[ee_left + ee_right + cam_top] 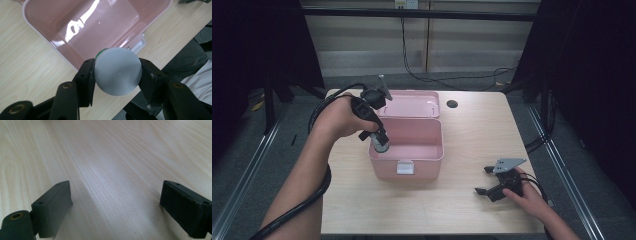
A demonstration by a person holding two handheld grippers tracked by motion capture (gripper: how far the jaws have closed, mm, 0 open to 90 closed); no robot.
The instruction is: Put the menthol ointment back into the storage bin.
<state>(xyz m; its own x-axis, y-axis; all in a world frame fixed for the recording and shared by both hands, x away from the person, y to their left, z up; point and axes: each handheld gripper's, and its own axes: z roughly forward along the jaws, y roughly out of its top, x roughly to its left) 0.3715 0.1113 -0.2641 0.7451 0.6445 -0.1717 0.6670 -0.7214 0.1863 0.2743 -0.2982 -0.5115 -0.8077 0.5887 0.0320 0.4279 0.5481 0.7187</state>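
A pink plastic box stands open mid-table, its lid folded back flat behind it. My left gripper hangs over the box's left front corner, pointing down, and is shut on a round container. In the left gripper view the jaws of the left gripper press both sides of the container's pale grey round top, which has a green edge beneath. Below it lies the box's bare pink inside. My right gripper rests low at the table's right front and stands open over bare wood.
A white latch sits on the box's front wall. A round hole marks the wooden table at the back right. Black cables run along the floor behind the table. Dark frames stand at both sides.
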